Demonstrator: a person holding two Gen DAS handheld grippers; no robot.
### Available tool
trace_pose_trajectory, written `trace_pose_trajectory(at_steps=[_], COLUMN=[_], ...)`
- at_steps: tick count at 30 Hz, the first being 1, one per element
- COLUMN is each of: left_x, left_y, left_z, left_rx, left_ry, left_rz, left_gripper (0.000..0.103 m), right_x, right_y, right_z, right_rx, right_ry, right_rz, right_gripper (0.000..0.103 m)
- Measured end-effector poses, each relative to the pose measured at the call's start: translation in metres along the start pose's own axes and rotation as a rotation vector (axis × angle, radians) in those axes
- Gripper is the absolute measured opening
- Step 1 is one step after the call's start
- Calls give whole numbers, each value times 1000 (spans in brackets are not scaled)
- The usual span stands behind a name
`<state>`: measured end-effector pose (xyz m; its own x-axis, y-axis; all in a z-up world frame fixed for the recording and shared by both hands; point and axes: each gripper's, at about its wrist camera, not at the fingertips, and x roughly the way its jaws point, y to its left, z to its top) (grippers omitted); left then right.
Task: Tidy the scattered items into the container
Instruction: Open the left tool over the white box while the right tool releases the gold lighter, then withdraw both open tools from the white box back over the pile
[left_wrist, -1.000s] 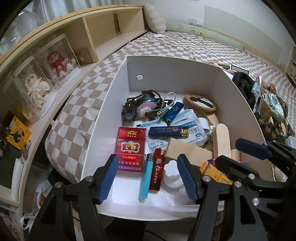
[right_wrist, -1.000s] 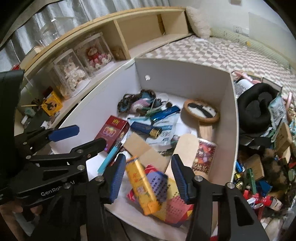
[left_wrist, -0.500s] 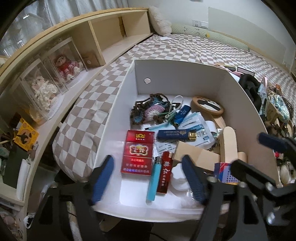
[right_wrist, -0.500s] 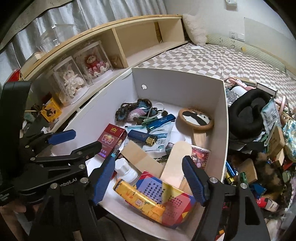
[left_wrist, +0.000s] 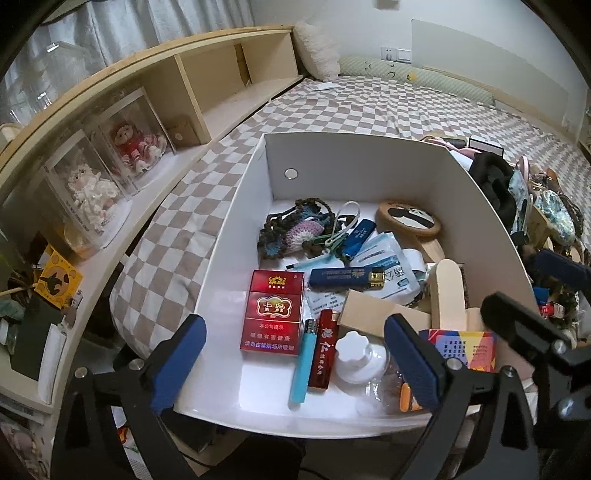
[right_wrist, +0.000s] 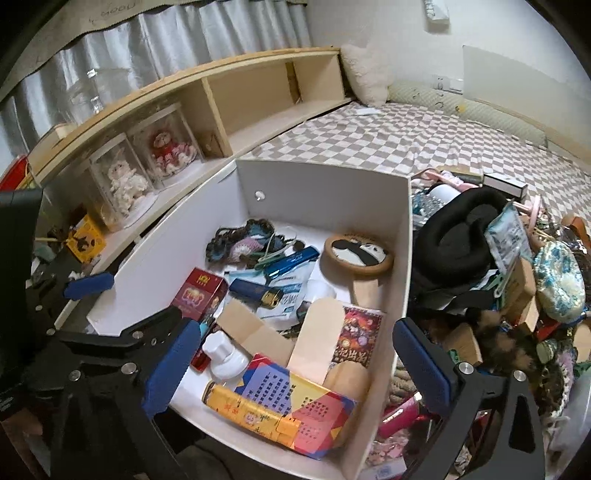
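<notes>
Both the left gripper (left_wrist: 295, 362) and right gripper (right_wrist: 295, 369) are opening wide over the white box's (right_wrist: 325, 192) near edge, gripping nothing (the colourful carton (right_wrist: 280, 410) lies inside), clutter (right_wrist: 517, 295) heaped beyond its right wall.

Between the right gripper's (right_wrist: 295, 365) opening fingers lies the colourful box (right_wrist: 280, 410), blocking descent there. Outside its right finger, the white container's (right_wrist: 404, 258) wall and the cluttered pile (right_wrist: 517, 295) obstruct. Bare container floor (left_wrist: 218, 384) beside the left gripper's (left_wrist: 295, 365) left finger offers clearance.
</notes>
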<state>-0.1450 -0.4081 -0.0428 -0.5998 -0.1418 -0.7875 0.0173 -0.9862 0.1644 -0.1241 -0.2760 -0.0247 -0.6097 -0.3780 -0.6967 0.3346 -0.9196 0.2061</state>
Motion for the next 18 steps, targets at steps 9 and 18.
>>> trace_pose_trajectory(at_steps=[9, 18], left_x=[-11, -25], left_y=[-9, -29], left_z=[4, 6], left_rx=[-4, 43], left_ry=[-43, -118], left_rz=[-27, -83], left_gripper=[103, 103], right_x=[-18, -35], right_y=[-14, -33], right_z=[-2, -10], right_rx=[52, 59], right_ry=[-113, -139], right_rz=[-20, -71], right_gripper=[103, 103])
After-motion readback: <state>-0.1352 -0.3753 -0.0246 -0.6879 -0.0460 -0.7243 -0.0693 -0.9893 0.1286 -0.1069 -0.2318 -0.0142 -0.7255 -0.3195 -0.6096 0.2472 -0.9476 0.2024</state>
